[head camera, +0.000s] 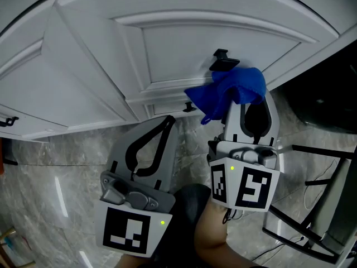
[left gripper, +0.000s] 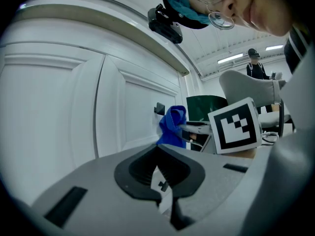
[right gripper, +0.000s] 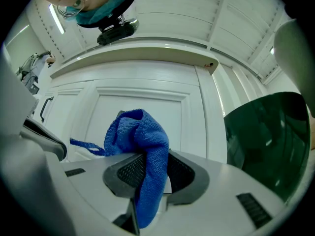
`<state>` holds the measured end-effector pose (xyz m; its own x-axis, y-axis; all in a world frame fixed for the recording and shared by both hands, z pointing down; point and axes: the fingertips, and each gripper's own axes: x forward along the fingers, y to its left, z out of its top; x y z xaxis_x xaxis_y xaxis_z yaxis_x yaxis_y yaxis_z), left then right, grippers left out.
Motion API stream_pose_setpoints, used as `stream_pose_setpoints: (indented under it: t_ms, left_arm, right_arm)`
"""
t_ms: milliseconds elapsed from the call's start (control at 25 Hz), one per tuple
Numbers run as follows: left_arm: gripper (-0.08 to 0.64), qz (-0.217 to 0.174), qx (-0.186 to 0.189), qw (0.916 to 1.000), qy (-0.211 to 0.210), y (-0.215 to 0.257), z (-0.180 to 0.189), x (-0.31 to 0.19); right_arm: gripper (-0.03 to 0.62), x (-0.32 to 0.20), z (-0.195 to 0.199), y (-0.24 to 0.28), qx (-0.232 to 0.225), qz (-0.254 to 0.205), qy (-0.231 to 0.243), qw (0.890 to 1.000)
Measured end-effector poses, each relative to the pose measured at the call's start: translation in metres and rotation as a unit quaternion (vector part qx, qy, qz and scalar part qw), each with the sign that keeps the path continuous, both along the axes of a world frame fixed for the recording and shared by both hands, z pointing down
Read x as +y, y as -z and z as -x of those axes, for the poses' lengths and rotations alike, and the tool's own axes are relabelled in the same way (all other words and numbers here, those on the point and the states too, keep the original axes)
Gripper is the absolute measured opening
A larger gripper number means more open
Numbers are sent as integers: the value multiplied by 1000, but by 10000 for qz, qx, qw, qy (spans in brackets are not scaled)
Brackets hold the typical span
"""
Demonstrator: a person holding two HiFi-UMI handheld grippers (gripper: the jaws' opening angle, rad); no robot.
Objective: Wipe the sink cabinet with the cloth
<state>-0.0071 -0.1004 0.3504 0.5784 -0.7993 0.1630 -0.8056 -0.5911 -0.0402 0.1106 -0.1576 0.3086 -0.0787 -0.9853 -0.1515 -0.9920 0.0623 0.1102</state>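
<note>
Right claw (right gripper: pixel 147 170): we pinch the blue cloth (right gripper: pixel 140 132) near the cabinet door (head camera: pixel 167 43).
Left claw (head camera: pixel 166 121): we keep it pressed together, empty.

Head view looks down; gripper views look up, sharing the cabinet door (head camera: pixel 167 49).

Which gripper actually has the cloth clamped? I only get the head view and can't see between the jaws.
Observer: The right gripper. Its own view shows the jaws shut on the blue cloth.
Operator: How is it sitting in there?
Observer: One fold runs down between the pads. The bunched part sticks out past the tips and the tail hangs back toward the camera.
Operator: Left one?
Observer: The left gripper has its jaws together with nothing between them.
</note>
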Motion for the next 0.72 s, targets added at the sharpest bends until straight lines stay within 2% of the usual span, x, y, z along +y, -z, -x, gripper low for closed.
stream_pose_setpoints:
  t_ms: [400, 720]
  left_arm:
    - [3, 9, 16, 10000, 4, -2, 1, -2]
    - [3, 0, 16, 10000, 5, -1, 2, -2]
  right_arm:
    - [117, -1, -6, 0, -8, -83, -129, 9999]
    - [117, 0, -23, -3, -89, -41, -447, 9990]
